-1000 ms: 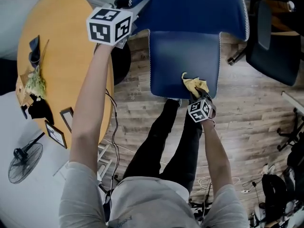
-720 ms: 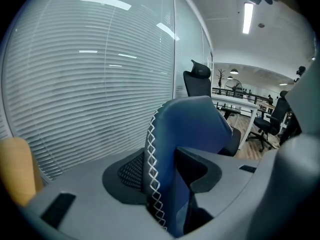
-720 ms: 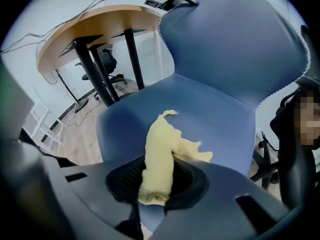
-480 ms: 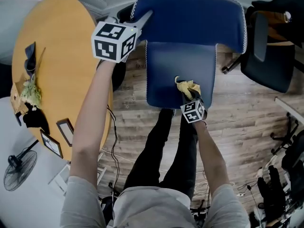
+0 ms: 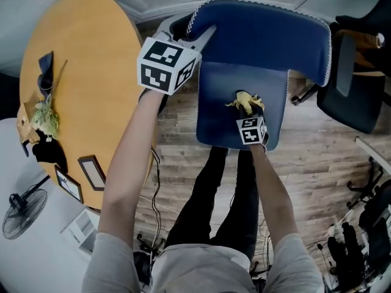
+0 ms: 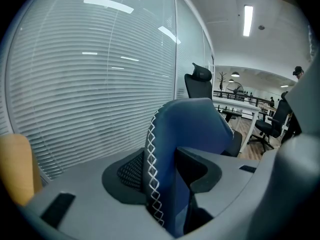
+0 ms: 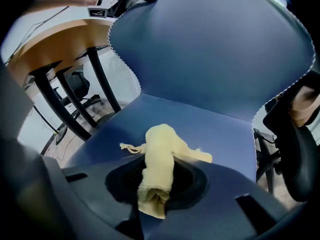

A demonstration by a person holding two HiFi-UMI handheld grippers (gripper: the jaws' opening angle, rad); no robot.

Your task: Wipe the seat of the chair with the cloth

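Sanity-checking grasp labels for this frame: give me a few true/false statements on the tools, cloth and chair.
The right tool grips a yellow cloth. True.
The cloth lies on the round wooden table. False: it rests on the seat of the chair.
The left tool is closed on the backrest edge. True.
The seat is red. False: it is blue.

Right tool (image 5: pixel 247 112) hides cloth (image 5: pixel 244 99) end; chair (image 5: pixel 263 35) base hidden beneath seat.
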